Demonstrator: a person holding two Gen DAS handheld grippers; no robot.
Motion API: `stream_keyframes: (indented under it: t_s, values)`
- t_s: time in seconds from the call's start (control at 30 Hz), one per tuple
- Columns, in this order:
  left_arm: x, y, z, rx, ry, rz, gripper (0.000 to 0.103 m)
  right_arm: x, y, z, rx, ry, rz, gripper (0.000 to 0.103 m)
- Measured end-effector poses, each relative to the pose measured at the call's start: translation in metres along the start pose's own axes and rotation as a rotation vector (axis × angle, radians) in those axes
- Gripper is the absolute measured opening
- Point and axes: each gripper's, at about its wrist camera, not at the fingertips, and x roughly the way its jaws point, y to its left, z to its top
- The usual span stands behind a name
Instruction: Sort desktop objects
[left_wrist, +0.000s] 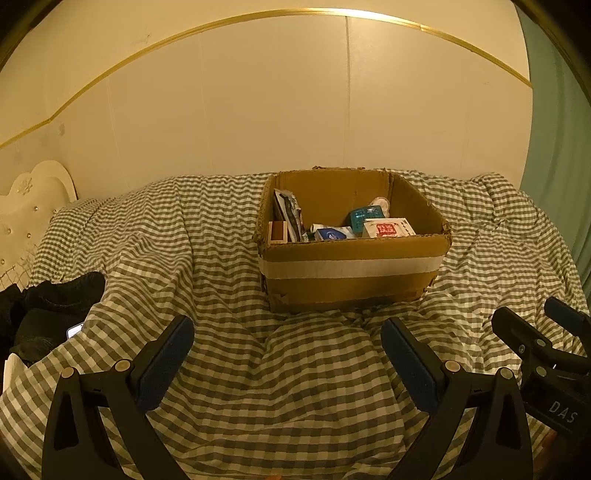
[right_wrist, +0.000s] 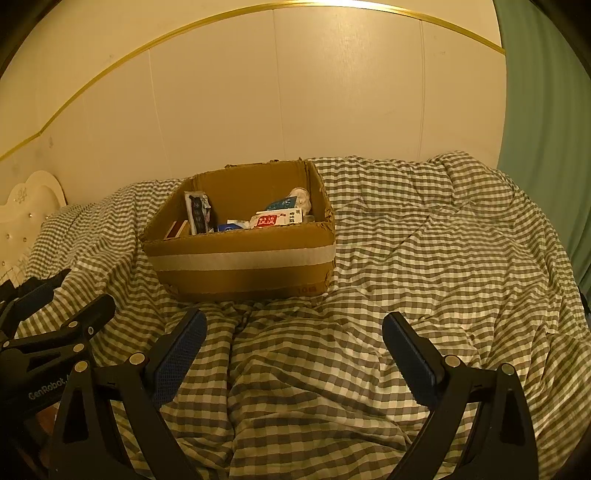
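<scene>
Checked bedspread (left_wrist: 207, 236) carries cardboard box (left_wrist: 354, 266) and dark clothes (left_wrist: 55, 310).

Left claw (left_wrist: 287, 334), right claw (right_wrist: 294, 330): both spread wide, empty.

Checked quilt (left_wrist: 229, 236) covers the bed; cream headboard (left_wrist: 33, 199) far left, dark clothing (left_wrist: 55, 306), perhaps, lower left, green curtain (right_wrist: 543, 122) right

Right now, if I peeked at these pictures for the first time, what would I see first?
Probably the open cardboard box in the middle of the gingham bedcover, stuffed with small packets such as a white carton with red print and a teal box. Next, the left gripper and right gripper hang wide open and empty before it.
</scene>
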Motion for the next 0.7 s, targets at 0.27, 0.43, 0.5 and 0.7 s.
stream_keyframes:
  t_s: [0.27,0.43,0.5,0.7]
  values:
    - [-0.0010,-0.0023,-0.0015,0.010,0.002,0.007,0.103,0.0005,0.0008,-0.0016,-0.007,0.002,-0.002,0.096]
    - [-0.0026,-0.0005,-0.0012,0.005,-0.007,0.005,0.103,0.0012,0.0000,-0.0027,-0.006,0.002,-0.002,0.096]
    - [-0.0025,-0.0010,-0.0012,0.006,-0.006,0.011,0.103,0.0012,0.0001,-0.0030,-0.006,0.004,-0.001,0.096]
    - [-0.0034,-0.0019,-0.0013,0.011,-0.011,0.017,0.103,0.0015,-0.0008,-0.0035,-0.008,0.007,0.000,0.096]
